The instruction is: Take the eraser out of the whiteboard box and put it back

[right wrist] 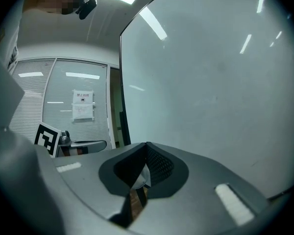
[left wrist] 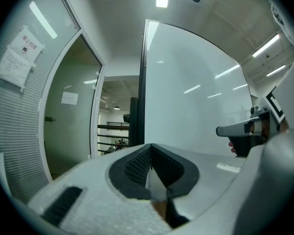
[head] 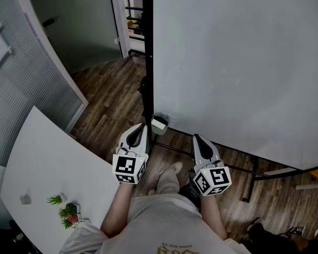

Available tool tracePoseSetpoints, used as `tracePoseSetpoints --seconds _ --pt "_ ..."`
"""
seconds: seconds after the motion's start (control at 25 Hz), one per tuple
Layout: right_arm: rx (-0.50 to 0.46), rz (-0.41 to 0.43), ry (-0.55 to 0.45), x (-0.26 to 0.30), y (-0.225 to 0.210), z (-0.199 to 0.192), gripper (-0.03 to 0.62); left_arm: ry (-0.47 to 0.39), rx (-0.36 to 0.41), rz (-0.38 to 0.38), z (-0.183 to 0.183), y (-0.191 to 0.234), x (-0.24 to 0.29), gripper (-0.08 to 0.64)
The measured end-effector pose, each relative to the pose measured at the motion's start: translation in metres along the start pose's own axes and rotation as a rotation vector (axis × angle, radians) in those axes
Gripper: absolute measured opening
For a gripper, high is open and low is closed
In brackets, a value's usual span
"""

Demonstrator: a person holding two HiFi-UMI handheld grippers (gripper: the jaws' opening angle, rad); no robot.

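Observation:
A big whiteboard (head: 238, 62) stands upright in front of me. A small white box (head: 159, 124) hangs at its lower left corner, by the black post; I cannot make out the eraser in it. My left gripper (head: 142, 126) is shut and empty, its tip just left of the box. My right gripper (head: 196, 137) is also shut and empty, level, and further right below the board's lower edge. In the left gripper view the jaws (left wrist: 150, 148) meet with nothing between them, and the right gripper (left wrist: 242, 129) shows at the side. The right gripper view shows closed jaws (right wrist: 147, 147) facing the board (right wrist: 220, 82).
A white table (head: 42, 163) with a small potted plant (head: 69, 211) is at lower left. A glass partition (head: 26, 78) and a doorway (head: 79, 25) lie to the left. The board's black stand legs (head: 252, 181) cross the wooden floor (head: 116, 99).

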State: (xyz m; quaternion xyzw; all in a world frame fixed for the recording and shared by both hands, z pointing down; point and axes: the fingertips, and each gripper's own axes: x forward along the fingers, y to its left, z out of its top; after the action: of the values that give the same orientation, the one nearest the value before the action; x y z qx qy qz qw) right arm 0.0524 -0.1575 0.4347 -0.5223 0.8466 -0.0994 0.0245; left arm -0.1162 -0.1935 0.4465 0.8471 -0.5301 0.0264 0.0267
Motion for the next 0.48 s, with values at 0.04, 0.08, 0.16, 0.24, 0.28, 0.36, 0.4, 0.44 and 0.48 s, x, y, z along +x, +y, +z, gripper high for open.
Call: tracePoseSetpoints --seconds 0.04,0.08,0.16,0.24,0.28,0.36,0.4,0.44,0.48 --pt "-0.003 0.002 0.004 0.0003 0.0005 -0.0006 0.011 0.0 -0.001 0.0 -0.0002 0.0004 0.0001 -0.004" --pt "-0.006 0.002 0.007 0.0007 0.0008 -0.0008 0.011 0.0 -0.002 -0.001 -0.0003 0.0007 0.0004 -0.004" --pt "-0.007 0.0 0.009 0.0013 0.0005 -0.001 0.011 -0.001 -0.002 -0.002 -0.0003 0.001 0.0013 -0.004" --pt "-0.006 -0.002 0.009 0.0014 0.0 -0.0009 0.011 0.001 -0.002 -0.004 -0.0005 0.0009 0.0018 -0.005" --pt "-0.006 -0.002 0.009 0.0013 -0.0001 -0.0006 0.011 0.002 -0.003 -0.005 -0.0005 0.0007 0.0018 -0.004" --pt "-0.006 -0.003 0.008 0.0011 0.0 0.0009 0.011 0.004 -0.003 -0.007 0.0004 0.0003 0.0015 -0.005" --pt "-0.006 -0.003 0.007 0.0012 -0.0001 0.0018 0.011 0.004 -0.002 -0.007 0.001 0.0003 0.0015 -0.004" --pt "-0.007 -0.004 0.006 0.0013 -0.0002 0.0026 0.011 0.002 -0.001 -0.007 0.0015 0.0005 0.0015 -0.005" --pt "-0.009 -0.004 0.005 0.0015 -0.0004 0.0031 0.011 0.001 -0.001 -0.008 0.0018 0.0006 0.0015 -0.005"
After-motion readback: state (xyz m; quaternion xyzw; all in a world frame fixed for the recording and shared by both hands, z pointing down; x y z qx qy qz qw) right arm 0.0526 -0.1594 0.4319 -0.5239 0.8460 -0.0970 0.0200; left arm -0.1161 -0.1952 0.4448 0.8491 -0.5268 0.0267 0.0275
